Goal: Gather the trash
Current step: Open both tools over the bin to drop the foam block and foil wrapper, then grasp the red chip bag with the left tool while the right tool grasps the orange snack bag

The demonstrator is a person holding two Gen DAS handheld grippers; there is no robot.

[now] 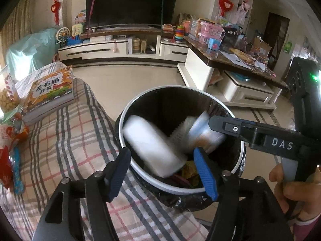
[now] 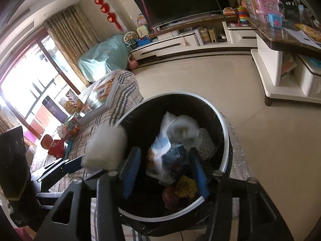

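Note:
A round trash bin point(image 1: 140, 98) with a white rim and a black liner stands against a plaid-covered seat. My left gripper point(image 1: 164, 172) hangs over its near rim, open. A blurred white cup point(image 1: 152, 146) lies tilted between and ahead of its blue pads, touching neither. From the right, a finger point(image 1: 220, 124) of my right gripper reaches over the bin beside a blurred clear plastic packet point(image 1: 200, 132). In the right wrist view my right gripper point(image 2: 166, 172) is open over the bin point(image 2: 224, 140), with the crumpled plastic packet point(image 2: 170, 146) loose between its pads. The white cup point(image 2: 108, 146) shows blurred at the left.
The plaid seat point(image 1: 70, 140) carries a picture book point(image 1: 50, 92) and snack packets point(image 1: 12, 160) at the left. A yellow wrapper point(image 2: 185, 186) lies in the bin. A cluttered coffee table point(image 1: 230, 60) stands to the right, a TV cabinet point(image 1: 104, 48) behind. Tiled floor point(image 2: 260, 140) lies between.

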